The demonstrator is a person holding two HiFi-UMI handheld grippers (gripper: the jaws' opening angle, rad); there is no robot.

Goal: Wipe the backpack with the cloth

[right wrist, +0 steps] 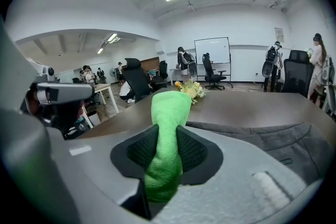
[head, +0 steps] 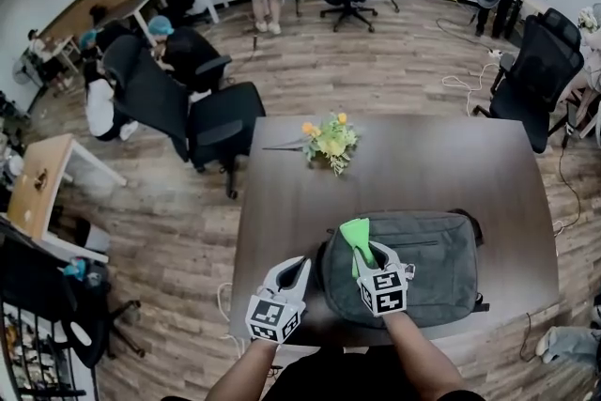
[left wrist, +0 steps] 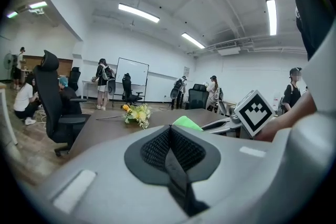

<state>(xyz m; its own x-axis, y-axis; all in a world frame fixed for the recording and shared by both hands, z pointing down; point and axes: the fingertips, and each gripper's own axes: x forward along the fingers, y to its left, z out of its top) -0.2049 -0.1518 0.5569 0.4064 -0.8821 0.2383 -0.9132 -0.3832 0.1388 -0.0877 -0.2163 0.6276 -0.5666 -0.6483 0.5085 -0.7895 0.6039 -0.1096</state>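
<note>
Dark bench point(head: 423, 160) carrying a grey backpack point(head: 441, 272) laid flat near its front edge, long axis running left to right; a green cloth point(head: 356, 233), pinched in the right claw point(right wrist: 167, 140), points forward over the backpack's left part; the left claw point(left wrist: 170, 136), closed and empty, is just beside that end.

Dark wooden bench point(head: 451, 164) in front of you, your grey backpack point(head: 427, 268) lying flat on its near part, towards your right, a small bunch of yellow flowers point(head: 331, 142) at the far side, well apart from the backpack
</note>
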